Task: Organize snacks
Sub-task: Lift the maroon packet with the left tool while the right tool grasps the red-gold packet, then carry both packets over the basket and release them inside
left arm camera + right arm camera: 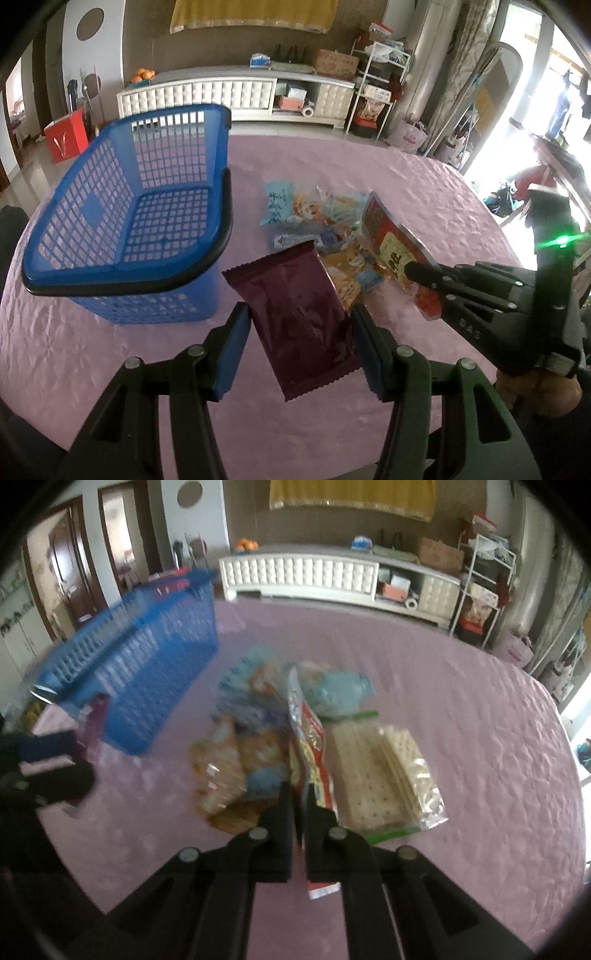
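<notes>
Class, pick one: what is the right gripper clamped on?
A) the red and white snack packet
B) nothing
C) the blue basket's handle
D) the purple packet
A: the right gripper has pinched the red and white snack packet edge-on between its closed fingers.

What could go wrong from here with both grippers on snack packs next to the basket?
The right gripper pinches only the thin edge of the red snack pack, so it might slip free on lifting. The maroon packet sits loosely between the left gripper pads and could slide out. The blue basket stands close and could be bumped.
</notes>
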Tool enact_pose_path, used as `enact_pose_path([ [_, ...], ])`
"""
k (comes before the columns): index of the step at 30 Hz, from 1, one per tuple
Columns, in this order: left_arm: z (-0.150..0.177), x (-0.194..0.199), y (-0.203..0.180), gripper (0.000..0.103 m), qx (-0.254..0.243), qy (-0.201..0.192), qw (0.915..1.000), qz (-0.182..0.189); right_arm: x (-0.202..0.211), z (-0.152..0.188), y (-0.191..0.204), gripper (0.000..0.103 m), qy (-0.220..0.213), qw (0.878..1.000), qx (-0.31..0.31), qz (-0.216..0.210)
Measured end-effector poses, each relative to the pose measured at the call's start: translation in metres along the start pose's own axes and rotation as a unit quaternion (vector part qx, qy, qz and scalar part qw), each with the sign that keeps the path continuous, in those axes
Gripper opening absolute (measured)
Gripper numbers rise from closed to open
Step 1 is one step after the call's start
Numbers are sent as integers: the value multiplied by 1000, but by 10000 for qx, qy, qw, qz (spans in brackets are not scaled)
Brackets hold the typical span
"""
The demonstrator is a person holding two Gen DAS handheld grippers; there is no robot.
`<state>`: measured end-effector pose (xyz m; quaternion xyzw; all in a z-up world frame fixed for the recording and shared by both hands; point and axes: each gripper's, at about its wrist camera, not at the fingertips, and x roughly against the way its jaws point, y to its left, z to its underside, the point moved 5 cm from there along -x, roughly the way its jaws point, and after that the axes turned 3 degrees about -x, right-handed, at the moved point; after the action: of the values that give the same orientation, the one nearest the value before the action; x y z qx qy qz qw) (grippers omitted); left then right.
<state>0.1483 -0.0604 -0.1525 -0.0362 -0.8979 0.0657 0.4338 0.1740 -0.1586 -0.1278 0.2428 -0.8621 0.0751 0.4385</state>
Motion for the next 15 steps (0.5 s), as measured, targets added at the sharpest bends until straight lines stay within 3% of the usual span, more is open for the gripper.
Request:
enact_pose_path([
  [11, -28, 60, 12, 53, -8, -645, 9979, 44, 78, -44, 39, 7, -748, 9967, 13, -326],
  [15, -48, 87, 20, 53, -198, -927, 9954, -104, 103, -64, 56, 7, -1075, 9936, 85, -346],
])
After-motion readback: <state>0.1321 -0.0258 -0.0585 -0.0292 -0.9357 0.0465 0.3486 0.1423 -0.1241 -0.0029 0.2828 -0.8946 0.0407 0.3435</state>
